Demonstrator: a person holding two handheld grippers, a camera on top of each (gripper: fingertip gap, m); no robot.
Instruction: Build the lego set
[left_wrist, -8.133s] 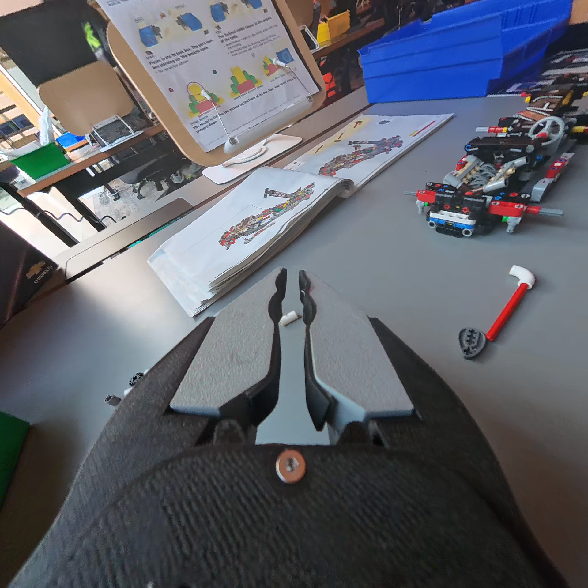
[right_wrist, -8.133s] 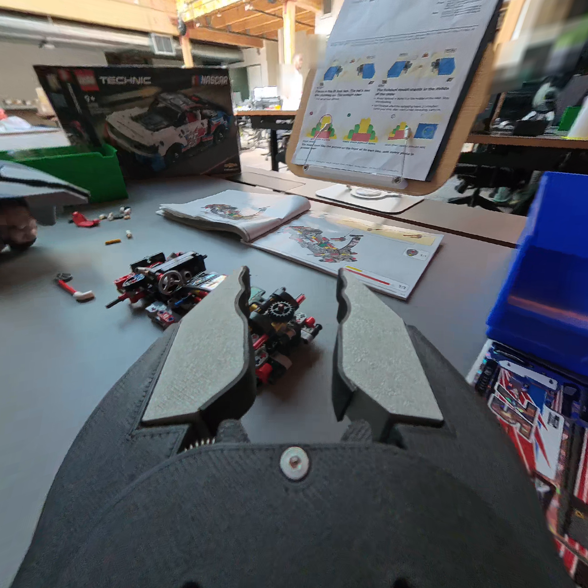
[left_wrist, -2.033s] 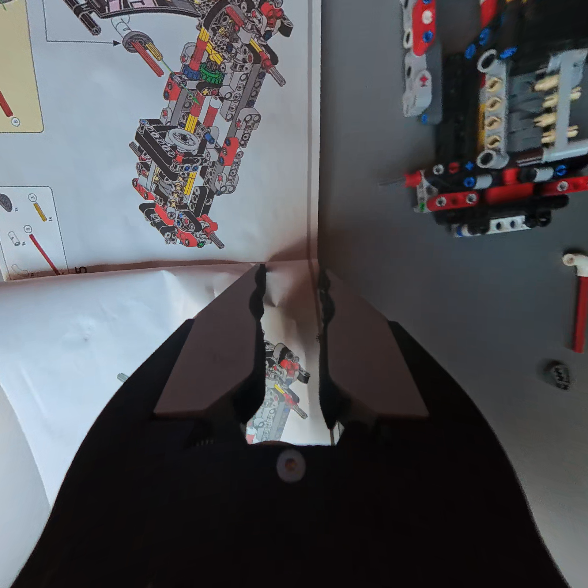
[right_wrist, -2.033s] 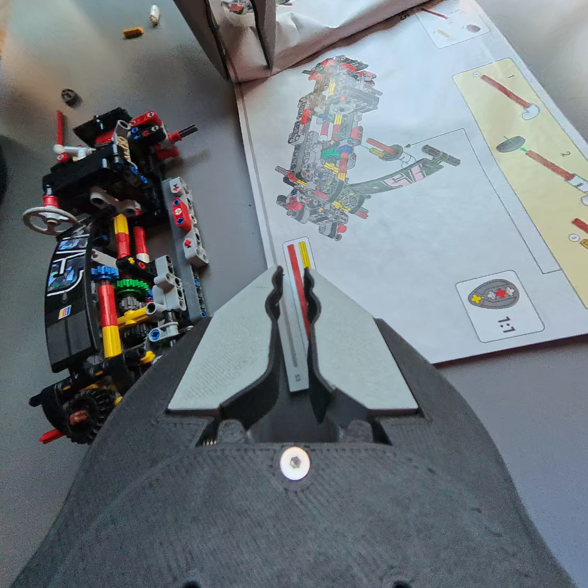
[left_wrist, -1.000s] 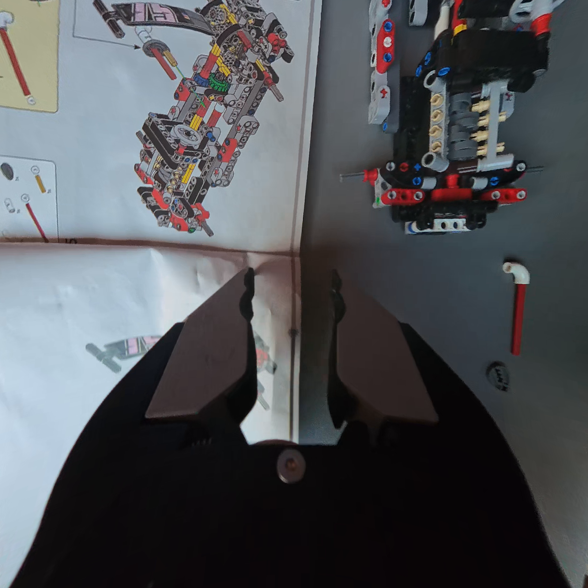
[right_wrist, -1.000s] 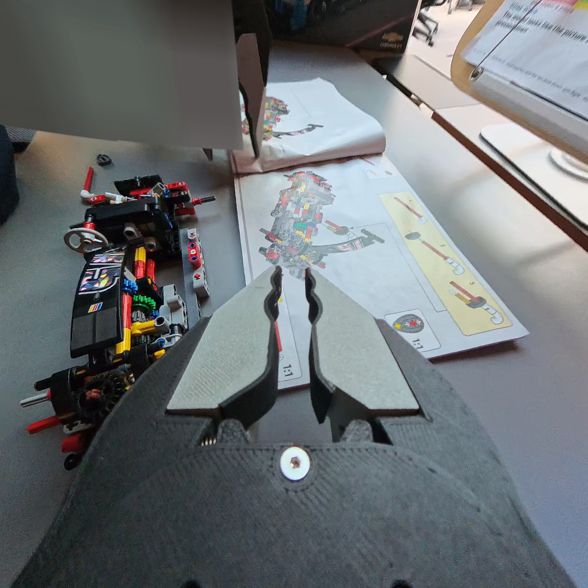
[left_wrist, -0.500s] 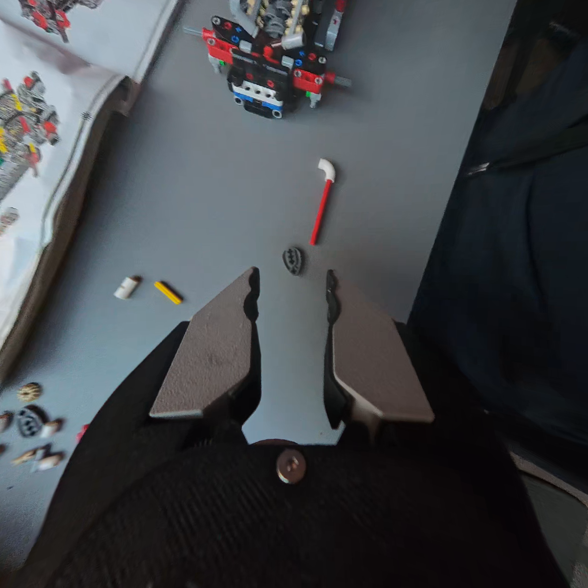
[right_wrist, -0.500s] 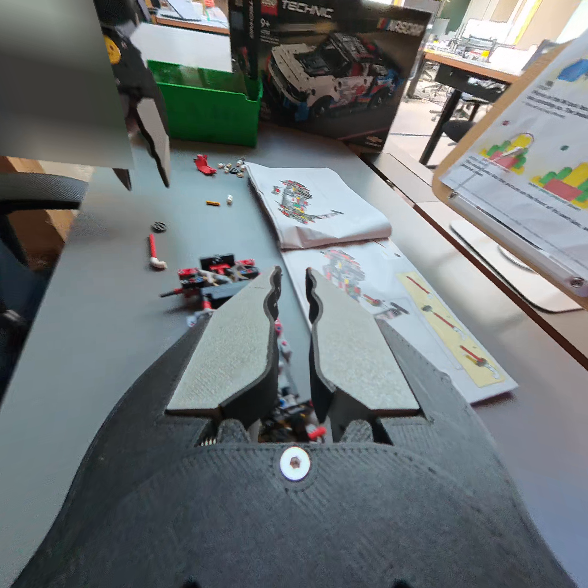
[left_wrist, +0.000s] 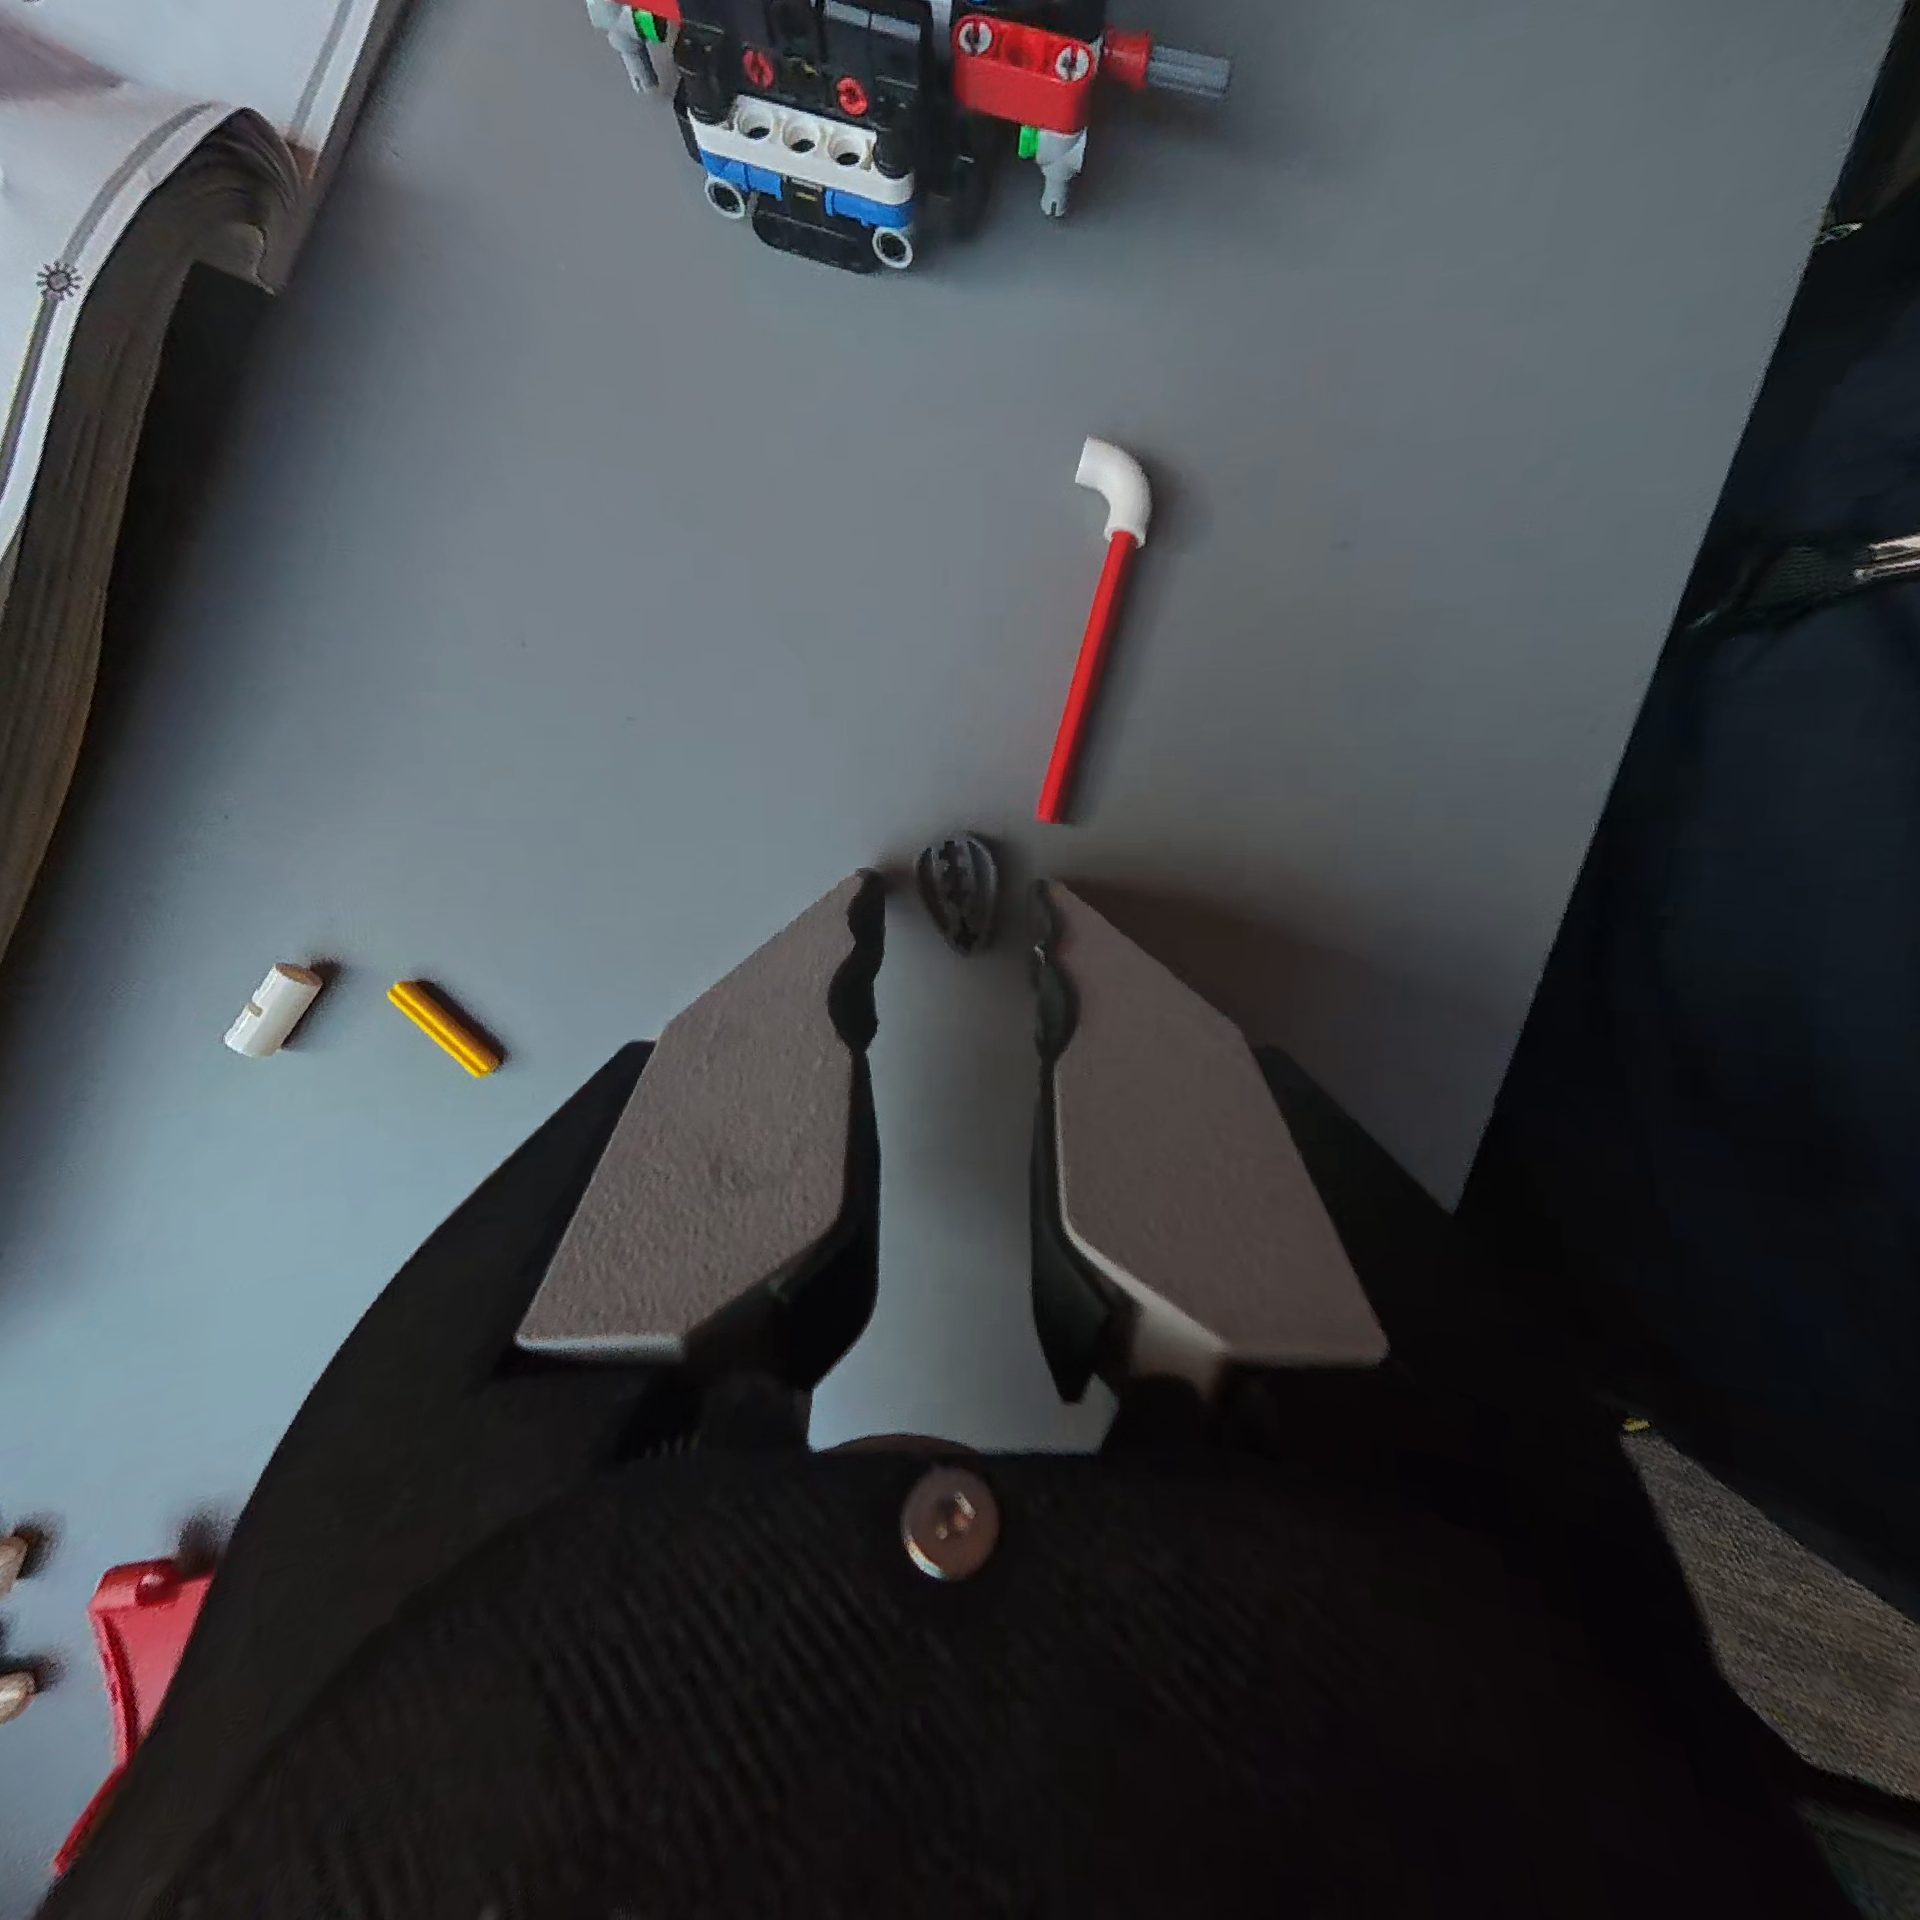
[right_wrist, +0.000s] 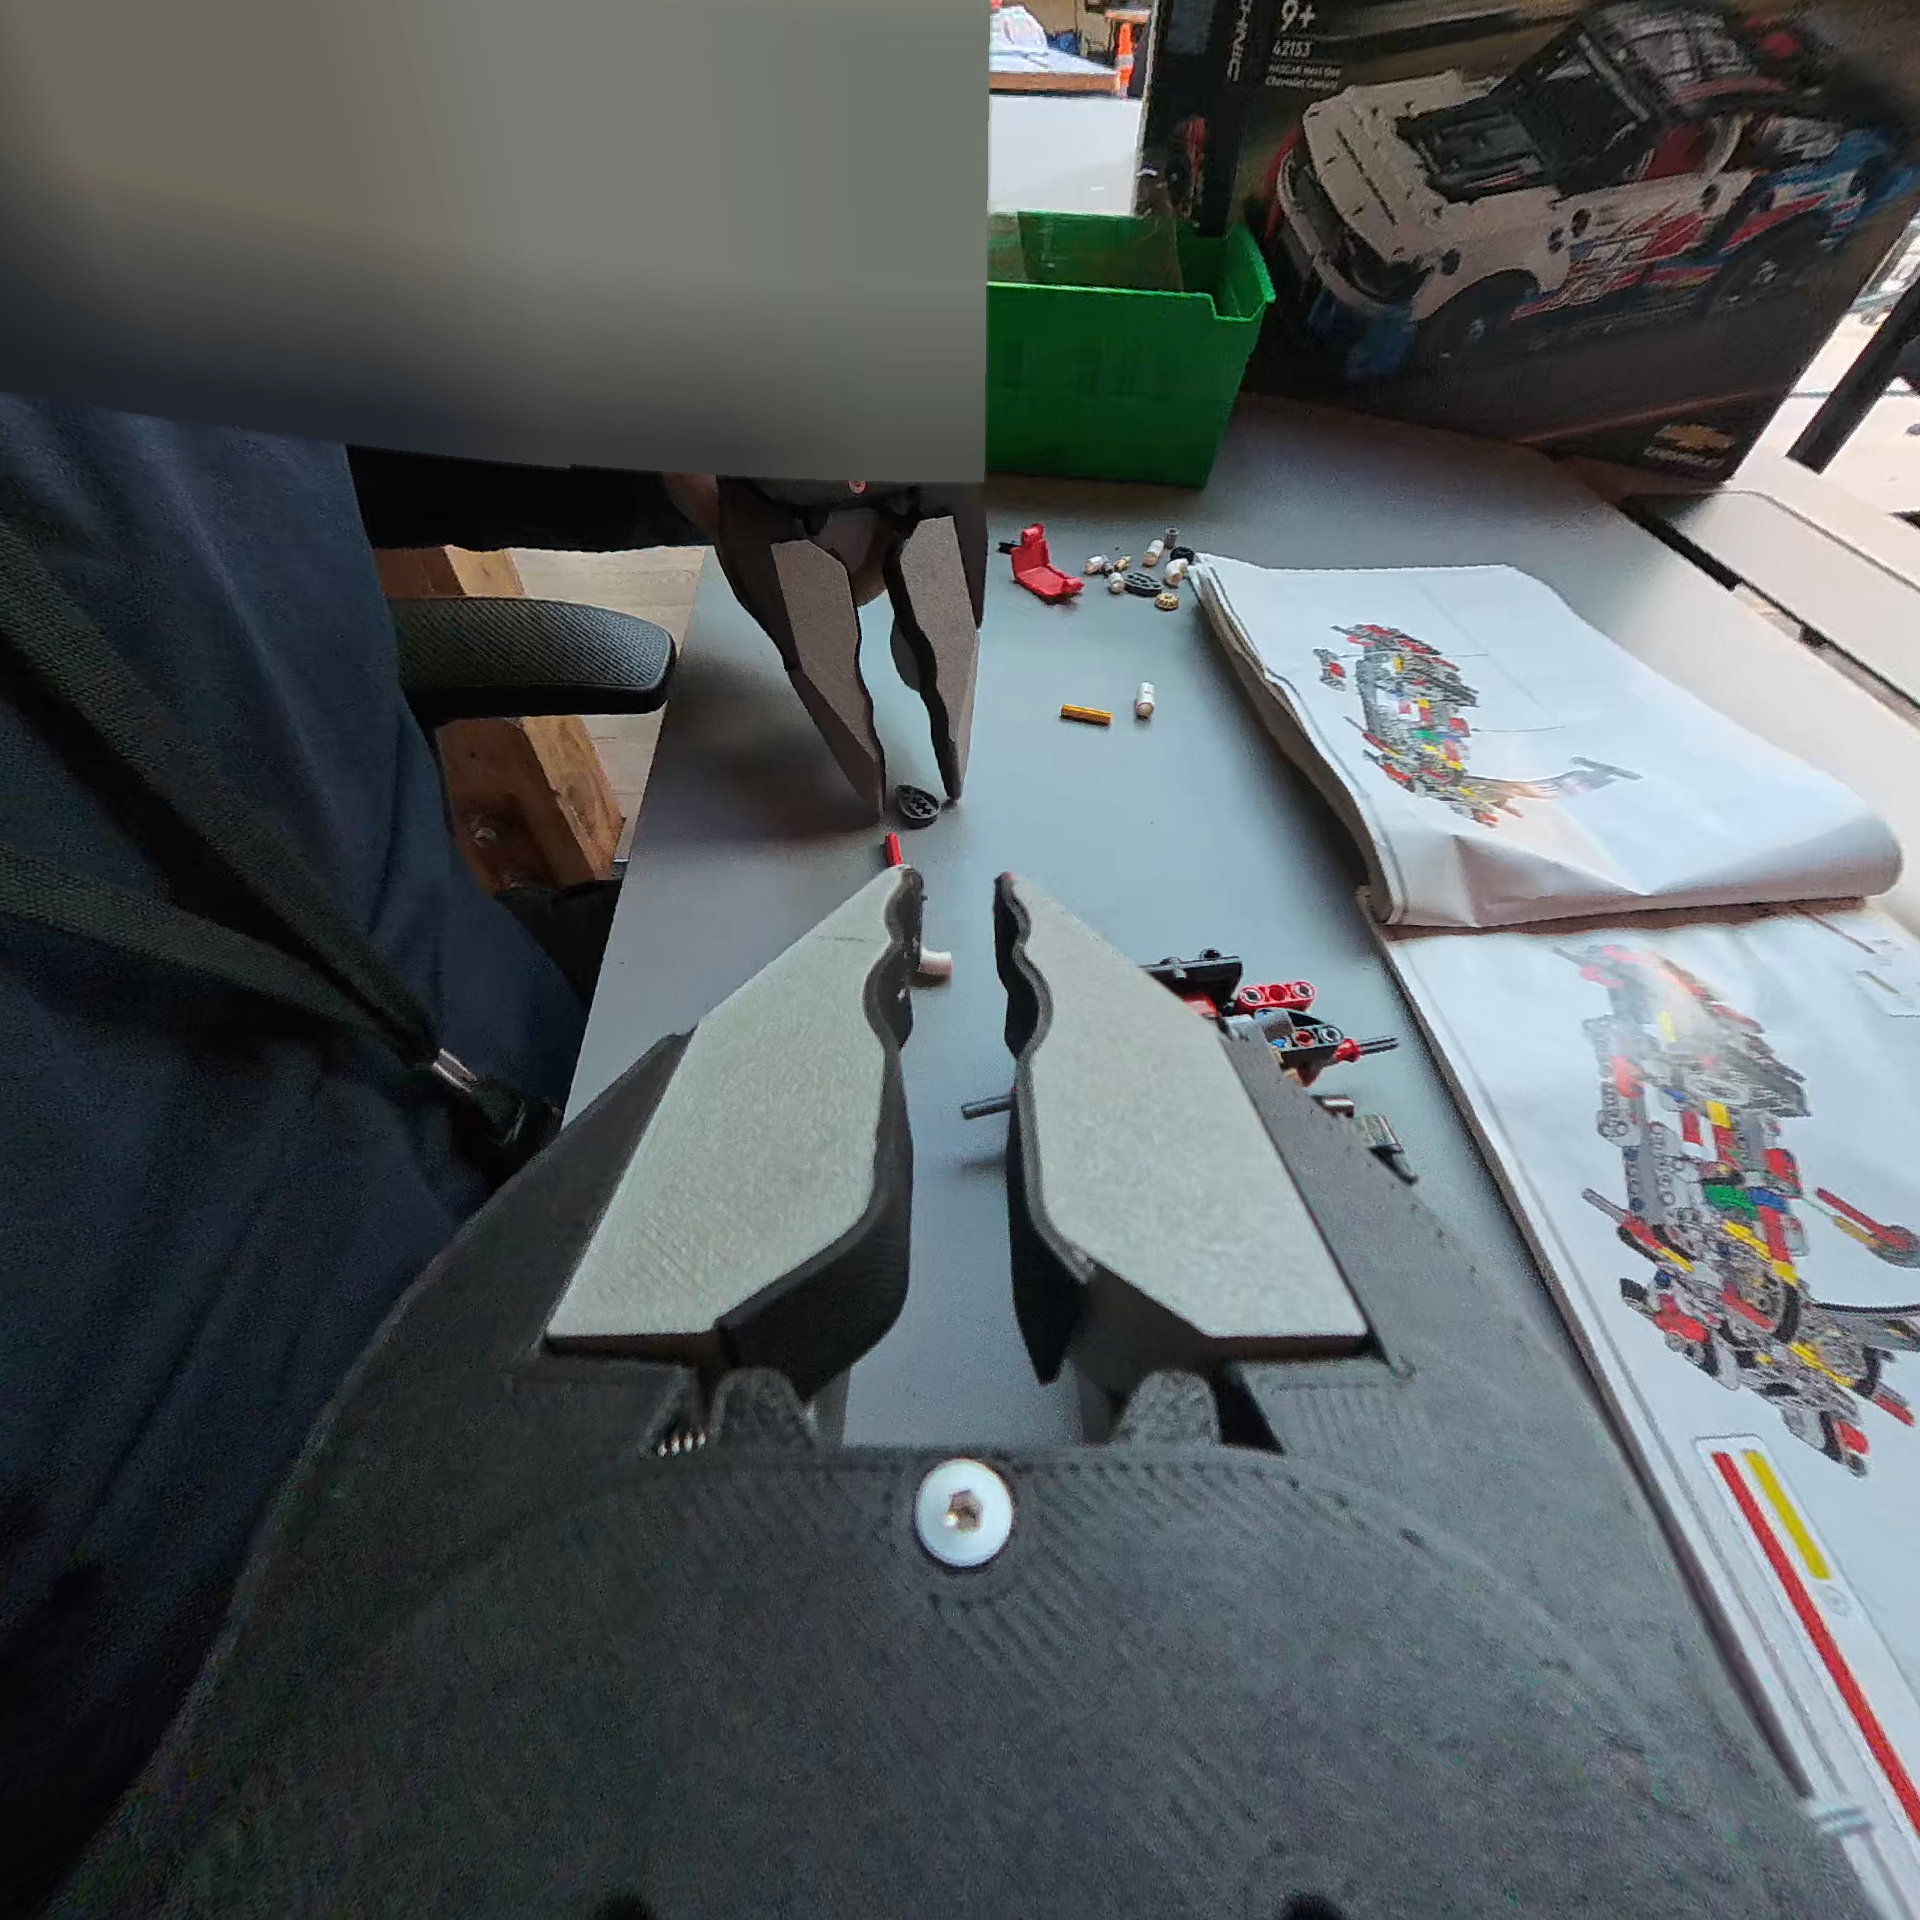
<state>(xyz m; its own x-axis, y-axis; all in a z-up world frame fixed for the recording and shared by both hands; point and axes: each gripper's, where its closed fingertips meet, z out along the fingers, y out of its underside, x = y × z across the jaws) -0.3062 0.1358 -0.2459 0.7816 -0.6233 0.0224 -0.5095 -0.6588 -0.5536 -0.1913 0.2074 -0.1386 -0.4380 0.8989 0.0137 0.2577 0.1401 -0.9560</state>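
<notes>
Your left gripper (left_wrist: 958, 902) is reaching down with its fingers apart, holding nothing. The small black oval piece (left_wrist: 961, 902) is lying on the grey table (left_wrist: 623, 623) right between the tips, long way pointing ahead. Your right gripper (right_wrist: 956, 894) is hanging farther off, slightly apart and empty.

Each gripper is built alike: the left gripper (left_wrist: 958, 902) and the right gripper (right_wrist: 956, 894) are carried on a rounded black body with a ribbed, layered surface (apparently printed). Two flat grey wedge-shaped fingers (right_wrist: 774, 1164) with wavy black inner edges are set into it, and a single silver screw (right_wrist: 963, 1512) is seated below them. A small coil spring (right_wrist: 681, 1439) is exposed at one finger base. A dark navy garment (right_wrist: 208, 935) crossed by black straps (right_wrist: 197, 810) is worn.
</notes>
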